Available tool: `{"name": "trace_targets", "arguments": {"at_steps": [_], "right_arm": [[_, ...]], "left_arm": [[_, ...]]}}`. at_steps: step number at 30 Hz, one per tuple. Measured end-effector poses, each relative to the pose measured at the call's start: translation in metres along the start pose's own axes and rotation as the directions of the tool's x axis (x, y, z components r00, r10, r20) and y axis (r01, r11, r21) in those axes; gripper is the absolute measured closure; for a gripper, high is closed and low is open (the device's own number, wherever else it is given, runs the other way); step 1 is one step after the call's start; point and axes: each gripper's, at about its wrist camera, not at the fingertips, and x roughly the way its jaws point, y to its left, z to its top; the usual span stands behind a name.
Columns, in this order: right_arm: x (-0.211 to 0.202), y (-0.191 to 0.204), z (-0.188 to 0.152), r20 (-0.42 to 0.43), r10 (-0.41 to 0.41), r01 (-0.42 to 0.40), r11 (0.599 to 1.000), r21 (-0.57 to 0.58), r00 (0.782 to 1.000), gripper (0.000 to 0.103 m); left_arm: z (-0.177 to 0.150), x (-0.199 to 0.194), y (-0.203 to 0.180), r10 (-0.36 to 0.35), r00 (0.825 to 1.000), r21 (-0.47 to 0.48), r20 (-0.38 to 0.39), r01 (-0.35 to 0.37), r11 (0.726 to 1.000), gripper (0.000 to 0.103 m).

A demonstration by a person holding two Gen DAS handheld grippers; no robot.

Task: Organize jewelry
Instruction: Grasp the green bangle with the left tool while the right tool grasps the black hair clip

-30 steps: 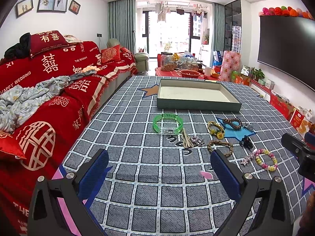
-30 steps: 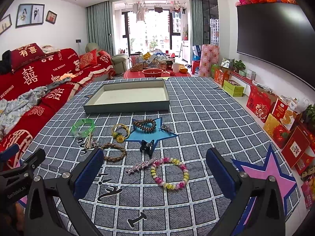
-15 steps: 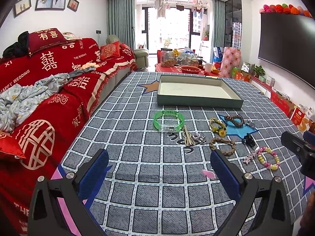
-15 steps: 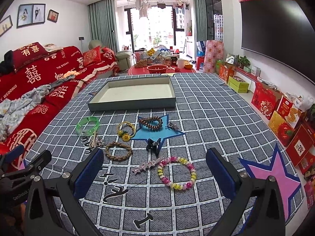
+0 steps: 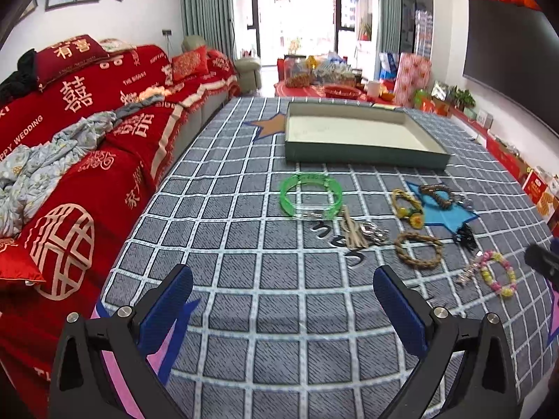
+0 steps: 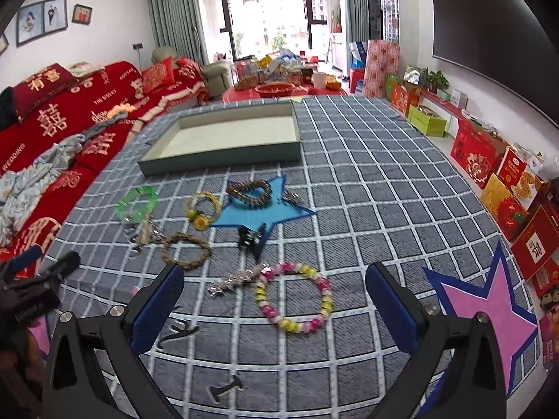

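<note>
Both tongs spread wide, holding nothing: left gripper (image 5: 283, 293) over bare checked cloth (image 5: 244, 244), right gripper (image 6: 274, 295) above pink-yellow bead bracelet (image 6: 293, 296). Jewelry lies scattered before the empty tray (image 6: 223, 155); green bangle (image 5: 311, 198) leftmost.

Both wrist cameras look forward and slightly down along wide-spread tongs over the checked worktop (image 5: 244, 255), toward the balcony window. The left view sits nearer the red sofa (image 5: 80, 146); the right nearer the television wall. Both share the tray (image 6: 223, 159) and scattered bracelets.
</note>
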Motion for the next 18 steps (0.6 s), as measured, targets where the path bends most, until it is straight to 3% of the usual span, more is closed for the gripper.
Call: {"name": "trace_targets", "arguments": {"at_steps": [4, 9, 18], "right_arm": [[0.017, -0.015, 0.001, -0.061, -0.024, 0.025, 1.000, 0.014, 0.998, 0.000], [0.035, -0.031, 0.008, -0.109, -0.025, 0.029, 0.999, 0.039, 0.994, 0.000], [0.066, -0.009, 0.034, -0.154, 0.023, -0.025, 1.000, -0.016, 0.988, 0.000]], "left_arm": [[0.017, 0.023, 0.006, -0.050, 0.997, -0.006, -0.066, 0.049, 0.999, 0.000], [0.038, 0.048, 0.004, -0.046, 0.994, 0.024, -0.096, 0.049, 0.999, 0.000], [0.069, 0.107, 0.008, -0.067, 0.978, -0.019, -0.200, 0.064, 0.998, 0.000]]}}
